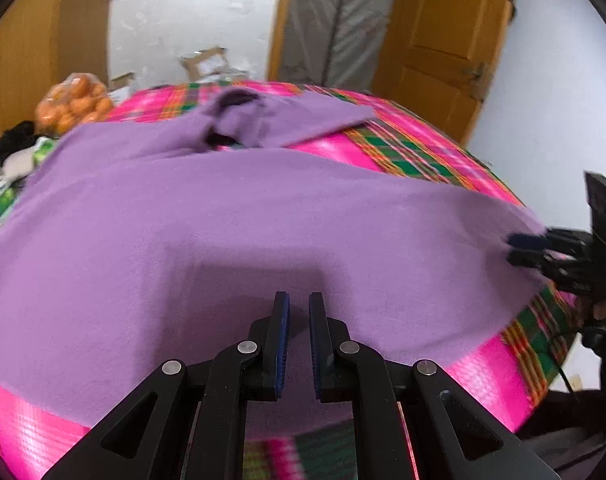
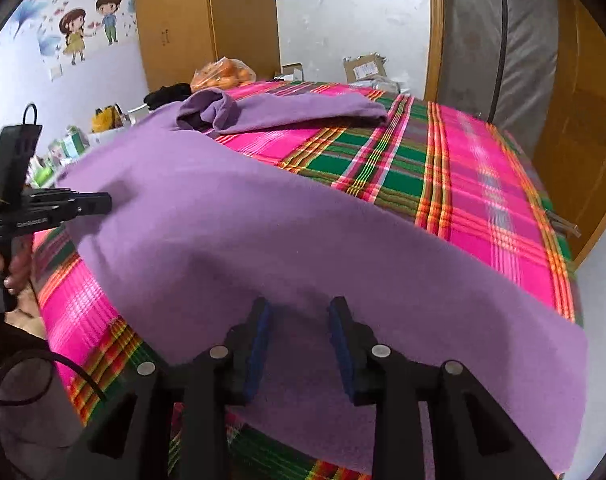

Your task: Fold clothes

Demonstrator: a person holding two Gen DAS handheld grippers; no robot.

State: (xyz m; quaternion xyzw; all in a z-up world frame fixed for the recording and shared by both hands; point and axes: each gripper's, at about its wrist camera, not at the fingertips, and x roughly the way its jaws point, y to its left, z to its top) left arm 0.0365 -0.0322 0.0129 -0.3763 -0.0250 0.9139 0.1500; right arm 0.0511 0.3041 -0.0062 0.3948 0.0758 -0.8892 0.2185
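A table covered by a pink-and-green plaid cloth (image 2: 443, 184) carries a purple garment (image 2: 263, 248), which lies spread from the near edge toward the far left corner, one sleeve reaching along the far edge. A bag of oranges (image 1: 77, 104) sits beyond the far left corner. The left gripper (image 1: 299, 304) rests at the garment's near hem, jaws nearly together with fabric between them, while the right gripper (image 2: 299, 308) holds its jaws apart over the hem, pads not pressing the fabric.

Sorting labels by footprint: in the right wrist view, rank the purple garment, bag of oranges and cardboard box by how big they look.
1. purple garment
2. bag of oranges
3. cardboard box; close to the bag, and both are far, so unsure.
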